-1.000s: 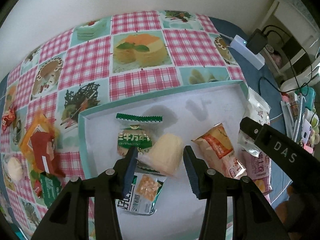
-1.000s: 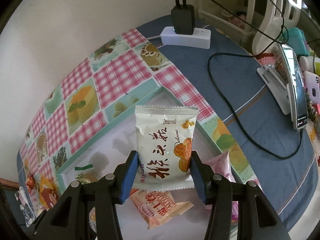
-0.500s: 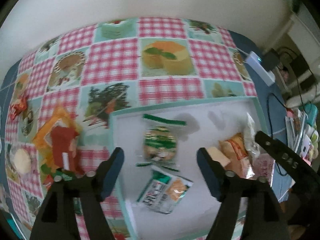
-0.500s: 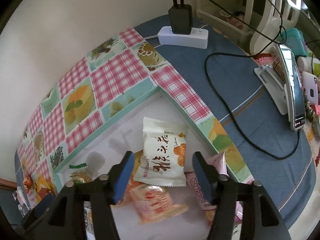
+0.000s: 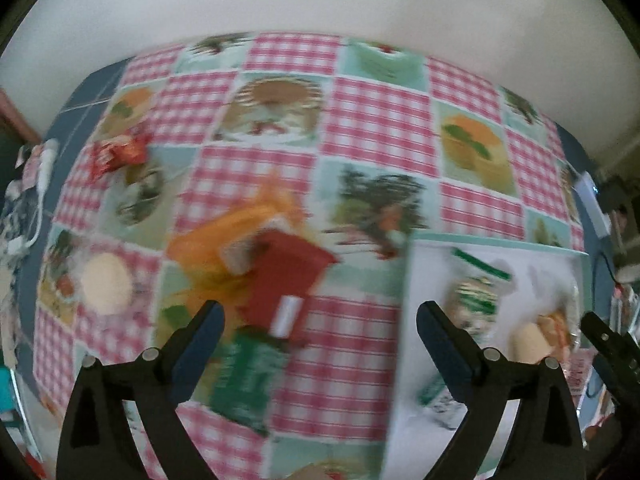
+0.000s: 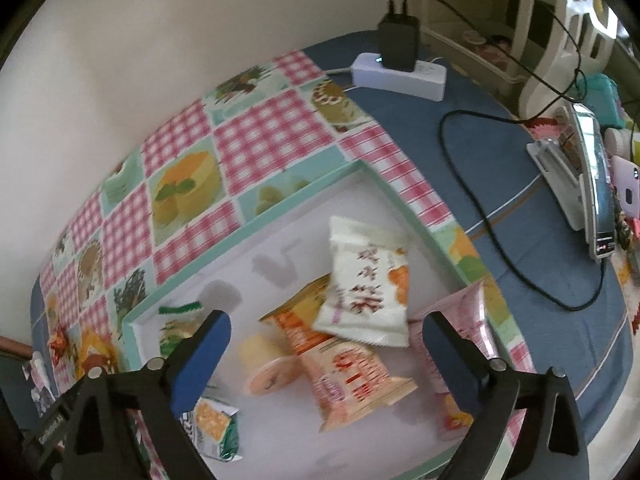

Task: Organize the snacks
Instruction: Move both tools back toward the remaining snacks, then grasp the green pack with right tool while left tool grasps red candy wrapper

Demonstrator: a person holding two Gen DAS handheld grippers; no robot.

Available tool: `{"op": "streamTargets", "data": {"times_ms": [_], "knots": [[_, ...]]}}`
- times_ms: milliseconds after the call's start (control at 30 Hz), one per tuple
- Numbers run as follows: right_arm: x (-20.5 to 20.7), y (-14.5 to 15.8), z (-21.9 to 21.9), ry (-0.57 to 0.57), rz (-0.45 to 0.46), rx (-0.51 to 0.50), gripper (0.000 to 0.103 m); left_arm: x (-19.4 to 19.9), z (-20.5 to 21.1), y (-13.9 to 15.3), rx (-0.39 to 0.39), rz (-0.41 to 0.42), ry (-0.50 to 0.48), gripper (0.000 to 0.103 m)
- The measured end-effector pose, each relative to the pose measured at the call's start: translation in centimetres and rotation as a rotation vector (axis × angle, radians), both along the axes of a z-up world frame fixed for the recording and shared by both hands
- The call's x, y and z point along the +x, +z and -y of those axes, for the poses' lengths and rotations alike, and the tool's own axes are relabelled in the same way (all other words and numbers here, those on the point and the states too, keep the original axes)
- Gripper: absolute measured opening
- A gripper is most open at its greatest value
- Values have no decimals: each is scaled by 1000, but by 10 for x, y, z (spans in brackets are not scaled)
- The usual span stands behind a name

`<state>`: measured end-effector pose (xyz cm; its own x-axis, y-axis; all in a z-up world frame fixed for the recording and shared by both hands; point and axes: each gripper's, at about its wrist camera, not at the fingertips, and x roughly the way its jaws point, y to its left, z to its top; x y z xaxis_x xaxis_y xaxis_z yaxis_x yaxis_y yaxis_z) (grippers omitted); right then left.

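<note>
A white tray with a mint rim (image 6: pixel 304 196) holds several snack packets: a white packet (image 6: pixel 366 284) on top of an orange one (image 6: pixel 344 376), a pink one (image 6: pixel 468 320) and a green one (image 6: pixel 212 428). My right gripper (image 6: pixel 324 344) is open and empty above them. In the blurred left wrist view, my left gripper (image 5: pixel 320 332) is open and empty above loose snacks on the tablecloth: a red packet (image 5: pixel 286 280), an orange packet (image 5: pixel 236 224), a green packet (image 5: pixel 248 376). The tray (image 5: pixel 404 320) lies to their right.
A round cream snack (image 5: pixel 106 284) and a red wrapper (image 5: pixel 118 152) lie at the cloth's left. A power strip with a black charger (image 6: pixel 396 64), cables and a phone on a stand (image 6: pixel 592 184) sit right of the tray. A wall stands behind the table.
My left gripper has let go of the cream snack, opened and swung left from the tray to the loose snacks. My right gripper has dropped the white packet into the tray and opened wide.
</note>
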<state>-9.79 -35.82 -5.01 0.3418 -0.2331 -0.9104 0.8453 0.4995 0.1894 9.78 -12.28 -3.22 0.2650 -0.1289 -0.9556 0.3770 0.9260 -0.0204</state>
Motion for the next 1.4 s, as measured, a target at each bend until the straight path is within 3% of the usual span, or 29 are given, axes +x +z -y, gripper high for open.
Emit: {"op": "streamTargets", "data": {"times_ms": [767,1100,1400], "knots": [[63,44,-120,231,78,-67,103,55,-199,35,70,142,363,97],[105,32,-177,351,46,-54,103,64,-220,17,75,84,413,97],[130,0,-207,412,-27,-4,103,68,-207,-9,74,-1,378,97]]}}
